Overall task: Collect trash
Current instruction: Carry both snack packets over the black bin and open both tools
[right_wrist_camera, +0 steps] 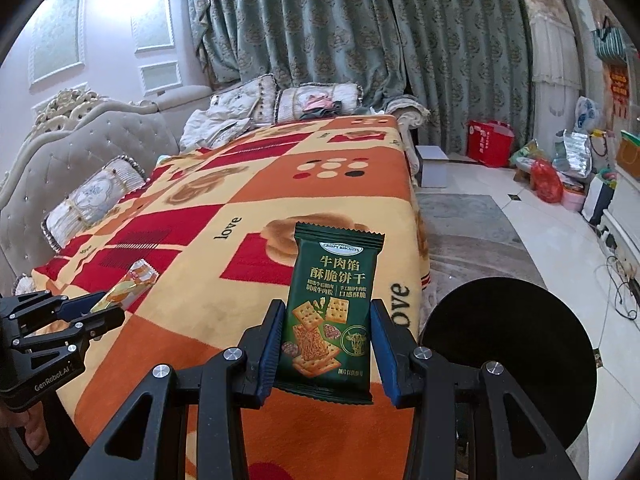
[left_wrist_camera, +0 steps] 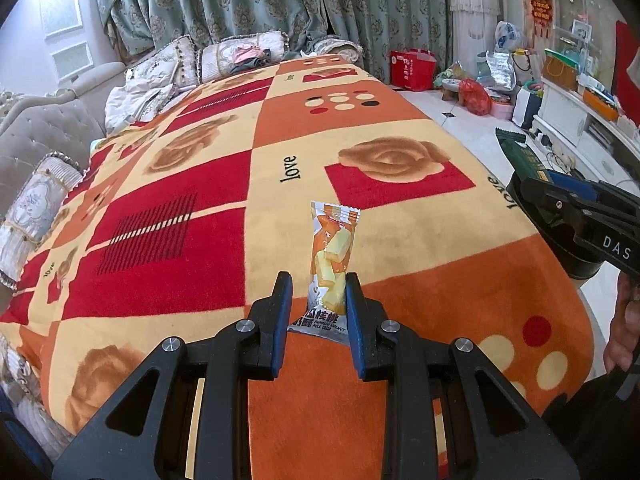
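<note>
My left gripper (left_wrist_camera: 319, 294) is shut on an orange and white snack wrapper (left_wrist_camera: 332, 256), held upright above the patterned blanket (left_wrist_camera: 224, 184). My right gripper (right_wrist_camera: 328, 312) is shut on a dark green biscuit wrapper (right_wrist_camera: 332, 304), held upright over the bed's near right edge. The right gripper with the green wrapper (left_wrist_camera: 524, 156) shows at the right of the left wrist view. The left gripper with the orange wrapper (right_wrist_camera: 128, 286) shows at the left of the right wrist view.
A round black bin (right_wrist_camera: 508, 360) stands on the floor right of the bed. Pillows (right_wrist_camera: 92, 204) and a tufted headboard (right_wrist_camera: 80, 148) line the bed's left side. Bags and a red box (right_wrist_camera: 490, 142) crowd the far floor by the curtains.
</note>
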A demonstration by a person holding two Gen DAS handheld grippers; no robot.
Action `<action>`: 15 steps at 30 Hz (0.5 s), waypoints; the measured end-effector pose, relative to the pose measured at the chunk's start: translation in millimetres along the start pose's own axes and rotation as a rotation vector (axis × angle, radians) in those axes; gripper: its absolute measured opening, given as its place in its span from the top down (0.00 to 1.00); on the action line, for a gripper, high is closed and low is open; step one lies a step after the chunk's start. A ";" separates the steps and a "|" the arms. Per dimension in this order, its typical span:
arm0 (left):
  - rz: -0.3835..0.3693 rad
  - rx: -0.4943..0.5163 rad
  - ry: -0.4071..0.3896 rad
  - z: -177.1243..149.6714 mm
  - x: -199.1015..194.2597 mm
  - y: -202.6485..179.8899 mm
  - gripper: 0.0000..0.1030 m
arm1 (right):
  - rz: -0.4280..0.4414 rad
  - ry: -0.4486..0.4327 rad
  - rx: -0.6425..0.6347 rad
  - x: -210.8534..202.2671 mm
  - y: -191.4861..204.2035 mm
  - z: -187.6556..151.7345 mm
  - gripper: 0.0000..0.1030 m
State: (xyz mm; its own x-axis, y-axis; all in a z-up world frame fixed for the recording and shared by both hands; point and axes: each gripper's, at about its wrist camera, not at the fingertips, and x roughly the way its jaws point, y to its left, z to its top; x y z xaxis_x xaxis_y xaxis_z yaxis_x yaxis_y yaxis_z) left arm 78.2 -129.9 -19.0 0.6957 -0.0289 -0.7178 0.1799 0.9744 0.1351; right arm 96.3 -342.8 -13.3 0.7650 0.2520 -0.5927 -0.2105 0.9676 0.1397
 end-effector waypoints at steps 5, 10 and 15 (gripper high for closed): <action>-0.028 0.007 0.006 0.0 1.6 -4.3 0.77 | -0.011 -0.004 0.011 -1.4 -3.7 0.1 0.61; -0.193 0.053 0.013 4.7 5.3 -23.8 0.77 | -0.103 0.002 0.093 -5.2 -28.5 -2.8 0.61; -0.362 0.138 -0.013 23.1 7.3 -59.6 0.77 | -0.215 -0.013 0.203 -16.3 -63.6 -6.5 0.61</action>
State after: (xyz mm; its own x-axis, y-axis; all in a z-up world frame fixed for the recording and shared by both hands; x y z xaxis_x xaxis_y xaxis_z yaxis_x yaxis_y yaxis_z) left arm 88.7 -193.4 -16.5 0.5787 -0.3697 -0.7269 0.5068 0.8614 -0.0346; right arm 93.2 -408.6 -17.7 0.7870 0.0396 -0.6157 0.0825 0.9822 0.1687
